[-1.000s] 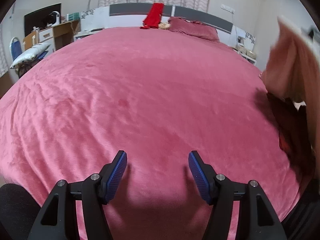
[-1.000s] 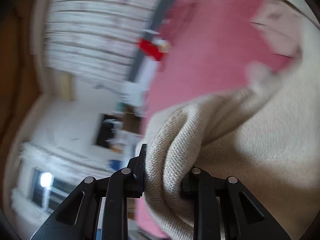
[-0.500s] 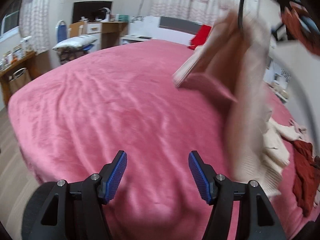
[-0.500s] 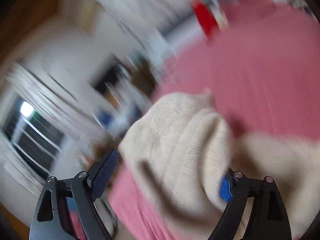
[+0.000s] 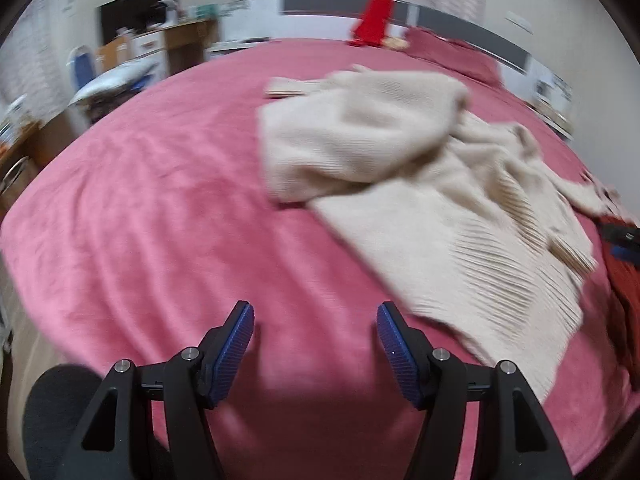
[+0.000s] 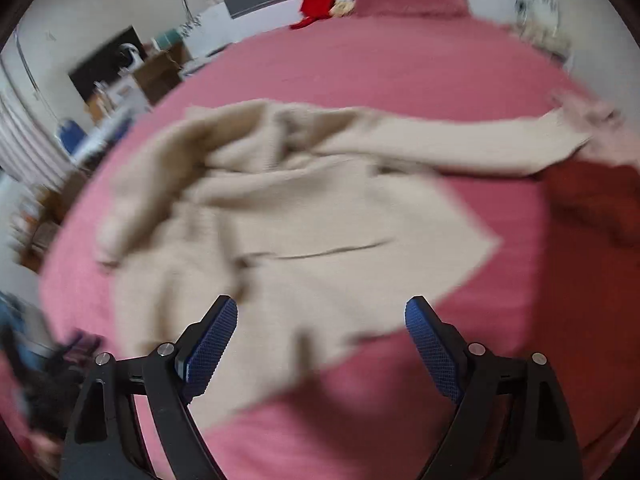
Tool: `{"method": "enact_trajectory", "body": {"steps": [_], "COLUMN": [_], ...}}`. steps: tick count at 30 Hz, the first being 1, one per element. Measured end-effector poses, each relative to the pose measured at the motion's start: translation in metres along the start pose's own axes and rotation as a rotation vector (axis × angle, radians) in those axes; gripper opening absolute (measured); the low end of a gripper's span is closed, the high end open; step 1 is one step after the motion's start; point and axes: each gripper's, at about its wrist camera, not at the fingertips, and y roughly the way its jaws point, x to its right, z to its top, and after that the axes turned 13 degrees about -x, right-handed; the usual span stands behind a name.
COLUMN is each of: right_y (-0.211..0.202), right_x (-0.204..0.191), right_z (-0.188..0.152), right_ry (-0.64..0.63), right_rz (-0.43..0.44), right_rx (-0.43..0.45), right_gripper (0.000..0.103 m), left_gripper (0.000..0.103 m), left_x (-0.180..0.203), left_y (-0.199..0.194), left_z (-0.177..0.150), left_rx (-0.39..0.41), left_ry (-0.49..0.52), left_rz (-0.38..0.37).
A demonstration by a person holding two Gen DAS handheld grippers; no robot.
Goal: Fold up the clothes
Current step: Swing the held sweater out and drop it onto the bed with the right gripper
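A cream knit sweater (image 5: 400, 168) lies crumpled on the pink bedspread (image 5: 160, 220), its ribbed hem toward the near right. In the right wrist view the sweater (image 6: 304, 224) spreads across the bed with one sleeve stretched to the right. My left gripper (image 5: 314, 334) is open over bare bedspread, left of the hem, with nothing between its blue pads. My right gripper (image 6: 320, 334) is open wide just above the sweater's near edge, and its pads do not touch the fabric. A dark red garment (image 6: 596, 196) lies at the sleeve's end.
A red cloth (image 5: 374, 20) hangs over the headboard beside a pink pillow (image 5: 452, 56). A desk with a chair (image 5: 132, 60) stands left of the bed, a nightstand (image 5: 556, 92) to the right. The bed's near left edge drops to the floor.
The right gripper let go of the sweater, opened wide and swung down. The sweater fell from the air onto the bed. The left gripper stayed open and shifted slightly.
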Motion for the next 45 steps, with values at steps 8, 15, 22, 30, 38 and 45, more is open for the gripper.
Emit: {"method": "enact_trajectory", "body": {"steps": [8, 15, 22, 30, 38, 45], "right_y": [0.05, 0.114, 0.109, 0.089, -0.037, -0.097], "right_x": [0.052, 0.015, -0.028, -0.04, -0.029, 0.07], "right_z": [0.073, 0.104, 0.093, 0.009, -0.077, -0.121], "right_ry": [0.08, -0.03, -0.142, 0.082, 0.208, 0.341], "right_rz": [-0.006, -0.009, -0.073, 0.496, 1.005, 0.431], "right_rx": [-0.047, -0.208, -0.251, -0.449, -0.267, -0.054], "right_gripper": [0.088, 0.101, 0.012, 0.011, 0.011, 0.013], "left_gripper": [0.065, 0.067, 0.067, 0.067, 0.067, 0.067], "left_x": [0.056, 0.063, 0.05, 0.024, -0.029, -0.057], "left_y": [0.017, 0.053, 0.043, 0.014, -0.039, -0.054], "left_z": [0.031, 0.04, 0.032, 0.011, -0.012, -0.005], "left_rx": [0.002, -0.088, -0.082, -0.106, 0.011, 0.078], "left_ry": [0.188, 0.197, 0.158, 0.133, 0.018, -0.056], "left_rz": [0.089, 0.086, 0.032, 0.002, -0.026, -0.001]}}
